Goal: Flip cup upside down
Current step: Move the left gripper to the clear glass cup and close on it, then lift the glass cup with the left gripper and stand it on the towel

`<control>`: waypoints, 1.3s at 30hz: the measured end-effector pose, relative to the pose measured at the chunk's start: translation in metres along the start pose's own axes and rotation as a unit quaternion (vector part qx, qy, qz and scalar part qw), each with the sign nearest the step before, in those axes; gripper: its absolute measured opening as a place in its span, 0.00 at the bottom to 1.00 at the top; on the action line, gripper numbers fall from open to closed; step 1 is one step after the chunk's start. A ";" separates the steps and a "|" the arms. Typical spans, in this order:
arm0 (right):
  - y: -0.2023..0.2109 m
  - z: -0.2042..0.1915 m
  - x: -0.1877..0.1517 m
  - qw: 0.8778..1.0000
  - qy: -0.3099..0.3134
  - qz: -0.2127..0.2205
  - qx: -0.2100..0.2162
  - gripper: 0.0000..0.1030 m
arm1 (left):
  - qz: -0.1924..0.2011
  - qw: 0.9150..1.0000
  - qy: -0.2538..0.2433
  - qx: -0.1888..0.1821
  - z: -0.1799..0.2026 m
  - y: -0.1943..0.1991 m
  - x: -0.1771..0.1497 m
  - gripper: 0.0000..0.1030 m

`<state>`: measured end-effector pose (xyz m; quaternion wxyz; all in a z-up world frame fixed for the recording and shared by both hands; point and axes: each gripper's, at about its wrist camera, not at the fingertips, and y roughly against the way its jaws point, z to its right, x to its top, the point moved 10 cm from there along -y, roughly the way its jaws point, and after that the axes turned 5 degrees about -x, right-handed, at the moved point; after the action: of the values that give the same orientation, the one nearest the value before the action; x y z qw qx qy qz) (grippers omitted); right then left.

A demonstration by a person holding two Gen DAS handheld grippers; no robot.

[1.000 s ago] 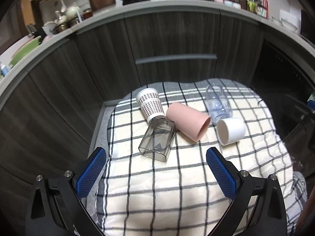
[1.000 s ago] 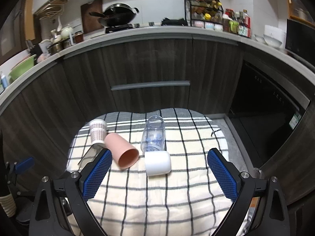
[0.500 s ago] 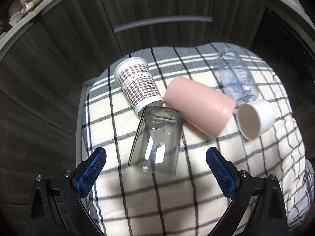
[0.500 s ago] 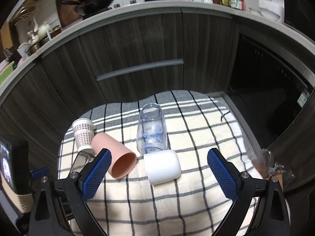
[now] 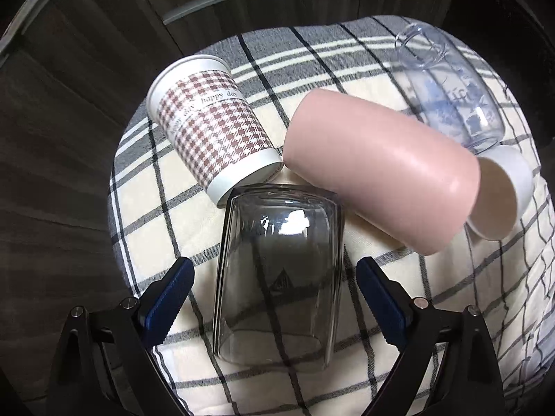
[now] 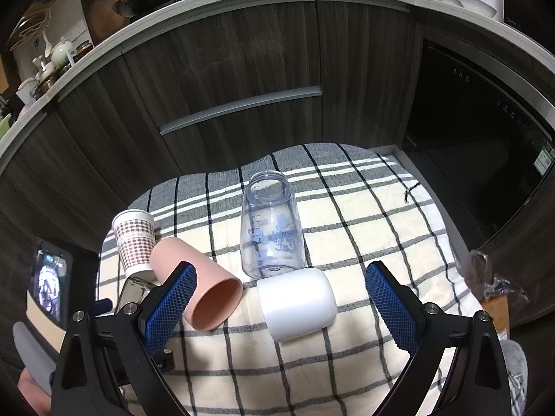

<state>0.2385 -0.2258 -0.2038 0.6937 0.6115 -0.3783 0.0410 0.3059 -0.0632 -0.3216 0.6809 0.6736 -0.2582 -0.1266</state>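
**Q:** Where is the cup, and how does it lie?

**A:** A smoky clear glass tumbler [image 5: 277, 277] lies on its side on a cream cloth with a dark grid check [image 5: 194, 215]. Its long axis runs away from the left gripper [image 5: 274, 298]. The end nearest the camera looks like the open mouth, though the clear glass makes that hard to confirm. The far end touches a paper cup with a brown houndstooth pattern [image 5: 211, 128] and sits just beside a pink tumbler lying on its side [image 5: 378, 176].

**Q:** And the grippers?

**A:** The left gripper's jaws are spread wide, one blue pad on each side of the glass, neither touching it. The right gripper [image 6: 277, 308] is also spread wide and holds nothing, above a white cup lying on its side [image 6: 295, 305], which touches a clear plastic bottle with blue print [image 6: 270, 232].
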 end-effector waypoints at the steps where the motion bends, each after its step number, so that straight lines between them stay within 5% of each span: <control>1: -0.001 0.000 -0.001 1.000 0.000 -0.002 -0.001 0.95 | -0.006 1.000 -0.001 -0.002 0.001 -0.003 0.000 0.80; 4: -0.005 0.000 -0.003 1.000 -0.002 -0.007 0.002 0.95 | -0.020 1.000 0.014 -0.010 0.000 -0.013 0.000 0.67; 18: 0.006 0.002 -0.008 1.000 0.003 -0.004 0.006 0.95 | -0.016 0.999 0.027 -0.013 0.006 0.003 -0.023 0.66; 39: 0.086 0.083 -0.045 0.997 0.068 0.014 0.015 0.95 | 0.040 0.990 0.131 -0.028 0.106 0.083 -0.143 0.66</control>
<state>0.1227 -0.2596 -0.1620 0.7082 0.6122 -0.3377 0.0979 0.1170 -0.0740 -0.2703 0.7321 0.6540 -0.1896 -0.0173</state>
